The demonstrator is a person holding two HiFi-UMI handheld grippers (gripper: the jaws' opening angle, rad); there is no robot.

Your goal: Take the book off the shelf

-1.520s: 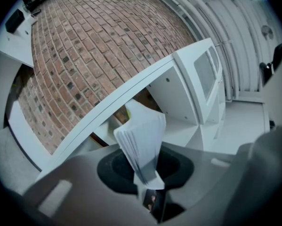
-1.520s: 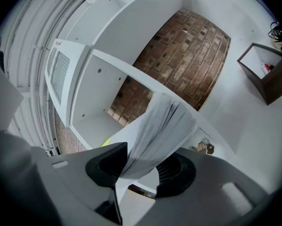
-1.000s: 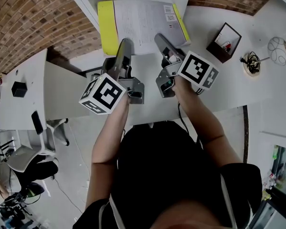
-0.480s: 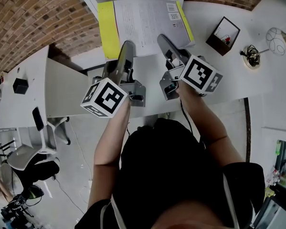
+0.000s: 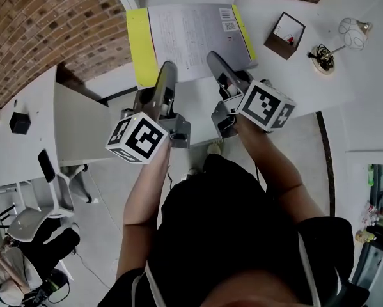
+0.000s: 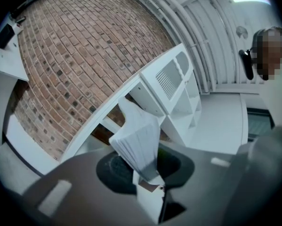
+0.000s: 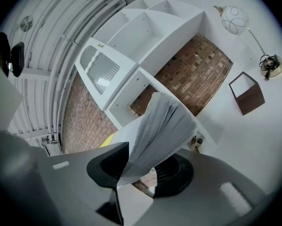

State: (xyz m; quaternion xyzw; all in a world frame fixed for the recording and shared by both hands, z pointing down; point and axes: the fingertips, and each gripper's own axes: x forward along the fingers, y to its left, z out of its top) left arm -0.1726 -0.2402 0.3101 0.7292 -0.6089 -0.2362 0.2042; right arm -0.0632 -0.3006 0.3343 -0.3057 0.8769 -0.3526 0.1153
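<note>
Book [image 5: 191,34] lies level ahead of us, already clear of the shelf [image 7: 131,46], which stands well beyond the tips. Our left tongs [image 5: 167,69] and right tongs [image 5: 215,59] are both closed on the near edge of the book, side by side; we judge this keeps the wide pages from twisting. Right of the right tongs, the bench [image 5: 306,101] carries a small box [image 5: 284,34] and a lamp [image 5: 350,29]. Toward us the room is open.

1. We can't read any text in these views.
2. On the book [image 5: 191,34] cover, fine print and barcode stickers [image 5: 227,13] are too small for us.
3. The left marker cube [image 5: 137,138] and right marker cube [image 5: 266,105] show square patterns only, no characters.
</note>
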